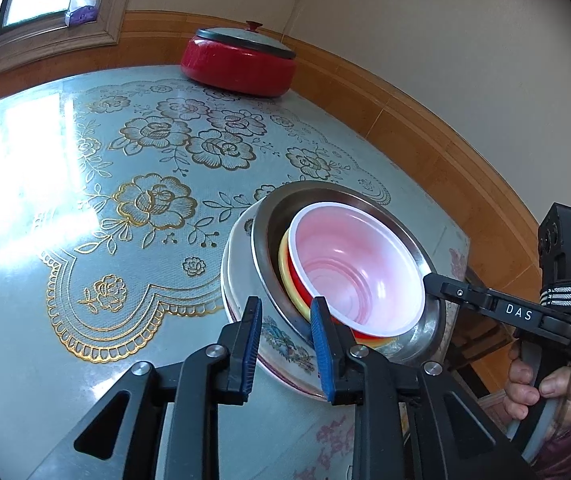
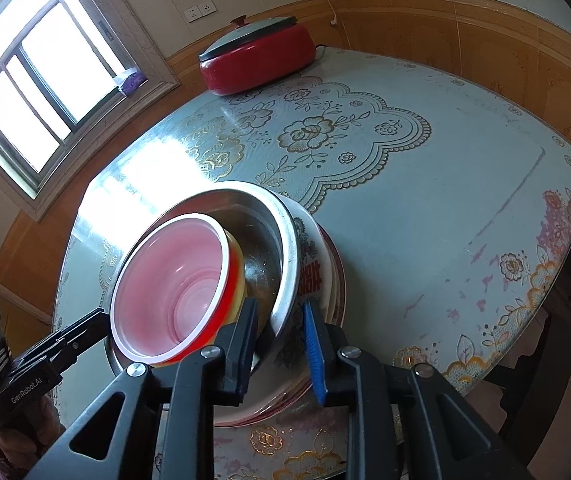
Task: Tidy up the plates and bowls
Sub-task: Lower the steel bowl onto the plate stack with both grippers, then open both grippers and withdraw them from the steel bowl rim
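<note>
A red bowl with a white rim [image 1: 349, 268] [image 2: 173, 292] is nested in a yellow bowl [image 1: 285, 268], inside a steel bowl [image 1: 337, 196] [image 2: 261, 248]. That sits in a patterned ceramic bowl [image 1: 281, 344] [image 2: 309, 276] on stacked plates [image 2: 337, 276]. My left gripper [image 1: 285, 302] straddles the near walls of the steel and ceramic bowls, open, with gaps beside its blue pads [image 1: 321, 344]. My right gripper [image 2: 279, 302] straddles the same walls on the other side, one finger inside the steel bowl, pads [image 2: 313, 344] clear of them. Each gripper also shows in the other view: right gripper [image 1: 435, 280], left gripper [image 2: 97, 318].
A red electric pot with a grey lid [image 1: 241, 60] [image 2: 257, 60] stands at the far side of the round table [image 1: 85, 200] [image 2: 445, 184], near the wall. A hand [image 1: 533, 388] holds the right gripper's handle. A window [image 2: 33, 80] lies to the left.
</note>
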`<action>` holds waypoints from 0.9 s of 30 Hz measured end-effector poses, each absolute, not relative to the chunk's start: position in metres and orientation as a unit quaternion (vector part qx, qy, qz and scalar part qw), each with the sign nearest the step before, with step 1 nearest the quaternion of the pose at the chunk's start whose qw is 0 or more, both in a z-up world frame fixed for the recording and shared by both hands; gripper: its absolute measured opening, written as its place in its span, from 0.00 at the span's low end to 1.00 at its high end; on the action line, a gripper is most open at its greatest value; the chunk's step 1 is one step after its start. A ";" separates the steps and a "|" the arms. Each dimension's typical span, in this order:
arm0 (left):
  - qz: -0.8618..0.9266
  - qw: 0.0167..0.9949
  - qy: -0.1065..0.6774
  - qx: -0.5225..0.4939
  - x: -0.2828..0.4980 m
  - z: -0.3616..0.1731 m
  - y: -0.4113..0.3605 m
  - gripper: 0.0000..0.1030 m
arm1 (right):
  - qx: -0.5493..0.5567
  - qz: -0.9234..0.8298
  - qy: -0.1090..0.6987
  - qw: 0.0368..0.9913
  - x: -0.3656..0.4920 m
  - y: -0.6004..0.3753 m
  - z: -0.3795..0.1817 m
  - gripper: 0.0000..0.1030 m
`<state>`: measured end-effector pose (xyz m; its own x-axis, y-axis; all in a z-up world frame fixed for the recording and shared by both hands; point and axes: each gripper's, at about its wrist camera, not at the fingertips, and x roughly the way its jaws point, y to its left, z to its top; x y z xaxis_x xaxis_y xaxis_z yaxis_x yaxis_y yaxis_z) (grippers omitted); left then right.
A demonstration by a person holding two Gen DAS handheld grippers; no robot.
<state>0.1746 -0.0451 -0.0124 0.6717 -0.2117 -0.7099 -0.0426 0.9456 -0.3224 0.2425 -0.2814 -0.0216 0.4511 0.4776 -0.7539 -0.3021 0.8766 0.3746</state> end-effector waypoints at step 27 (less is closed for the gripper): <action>0.053 0.903 0.400 -0.148 0.118 -0.010 -0.064 0.26 | 0.094 0.252 0.440 0.857 0.197 -0.303 -0.012 0.27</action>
